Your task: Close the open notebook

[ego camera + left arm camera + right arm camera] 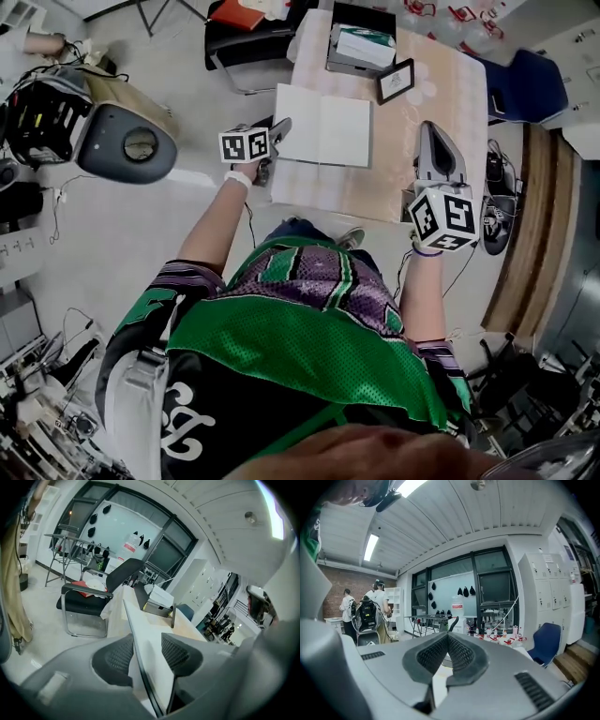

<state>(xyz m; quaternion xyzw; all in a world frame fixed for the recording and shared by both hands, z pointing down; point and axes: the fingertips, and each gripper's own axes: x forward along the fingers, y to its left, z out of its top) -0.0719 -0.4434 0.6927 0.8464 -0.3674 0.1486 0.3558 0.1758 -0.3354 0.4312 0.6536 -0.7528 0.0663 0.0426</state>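
The open notebook (323,127) lies with white pages up on the pale table (441,94). My left gripper (279,127) is at its left edge, shut on the left half. In the left gripper view that half of the notebook (147,630) runs edge-on between the two ribbed pads, and my left gripper (146,656) clamps its white page and dark cover. My right gripper (431,129) hovers over the table to the right of the notebook, apart from it. In the right gripper view my right gripper (447,644) has its jaws pressed together with nothing between them.
A dark box (361,47) holding a white and green pack stands at the table's far end, with a small black frame (396,80) beside it. A black chair (246,37) stands at the far left, a blue chair (525,84) to the right, and a grey machine (122,141) on the floor.
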